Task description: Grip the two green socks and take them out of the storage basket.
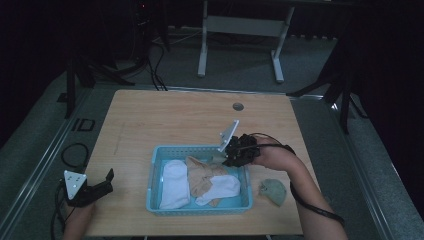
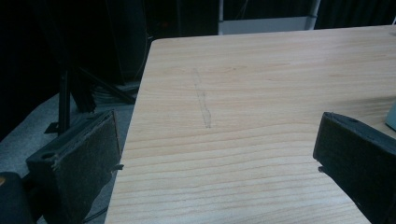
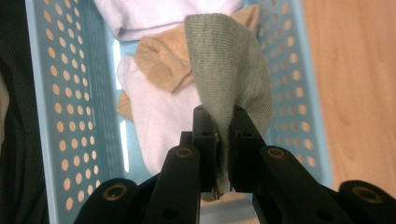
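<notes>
the right gripper [image 3: 223, 149] is clamped on the edge of a green sock [image 3: 229, 70], which hangs over the blue basket [image 3: 60, 93] of white and tan socks. it looks light, soft and floppy, so a pinch at the cuff suits it. farther off, the left gripper [image 2: 215, 154] rests with jaws apart on the table [image 2: 261, 70].

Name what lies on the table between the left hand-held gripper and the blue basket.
Nothing: in the high view, bare wooden table separates the left hand-held gripper from the blue basket.
</notes>
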Demonstrator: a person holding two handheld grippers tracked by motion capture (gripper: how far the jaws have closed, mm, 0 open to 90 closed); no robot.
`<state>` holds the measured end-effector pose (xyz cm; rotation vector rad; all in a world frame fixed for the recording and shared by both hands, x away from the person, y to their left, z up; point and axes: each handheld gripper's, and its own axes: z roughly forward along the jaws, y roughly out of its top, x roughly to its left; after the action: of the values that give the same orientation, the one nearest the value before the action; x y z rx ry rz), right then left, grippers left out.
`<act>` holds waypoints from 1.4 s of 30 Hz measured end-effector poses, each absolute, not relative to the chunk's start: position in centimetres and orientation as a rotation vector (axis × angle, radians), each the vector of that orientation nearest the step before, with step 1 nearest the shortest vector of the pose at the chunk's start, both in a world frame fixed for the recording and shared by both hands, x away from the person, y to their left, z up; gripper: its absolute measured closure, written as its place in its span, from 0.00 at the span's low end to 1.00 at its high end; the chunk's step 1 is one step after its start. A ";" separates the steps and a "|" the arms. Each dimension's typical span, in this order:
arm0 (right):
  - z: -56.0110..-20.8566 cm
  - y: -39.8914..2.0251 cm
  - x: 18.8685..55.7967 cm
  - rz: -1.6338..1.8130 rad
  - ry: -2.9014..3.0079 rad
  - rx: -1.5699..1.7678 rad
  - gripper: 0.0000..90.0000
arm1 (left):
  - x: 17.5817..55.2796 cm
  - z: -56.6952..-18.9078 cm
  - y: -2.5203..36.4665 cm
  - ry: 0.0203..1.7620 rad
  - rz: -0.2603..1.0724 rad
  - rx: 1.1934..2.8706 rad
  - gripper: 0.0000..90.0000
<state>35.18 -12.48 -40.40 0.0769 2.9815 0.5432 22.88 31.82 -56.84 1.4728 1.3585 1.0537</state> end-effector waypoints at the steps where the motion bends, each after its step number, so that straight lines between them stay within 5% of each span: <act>1: -40.0 -12.7 35.2 0.549 2.976 0.085 0.92 | 22.9 -56.8 31.8 1.359 1.054 1.473 0.00; 24: -35.4 -21.2 35.9 0.642 2.823 0.315 0.92 | 22.9 -56.8 31.8 1.362 1.055 1.477 0.00; 42: -41.4 -26.5 38.0 0.582 2.850 0.562 0.92 | 22.9 -56.8 31.8 1.361 1.057 1.478 0.00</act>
<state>38.01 -26.48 -41.38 0.5620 2.8501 0.5823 22.88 31.78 -56.84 1.4775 1.3610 1.0570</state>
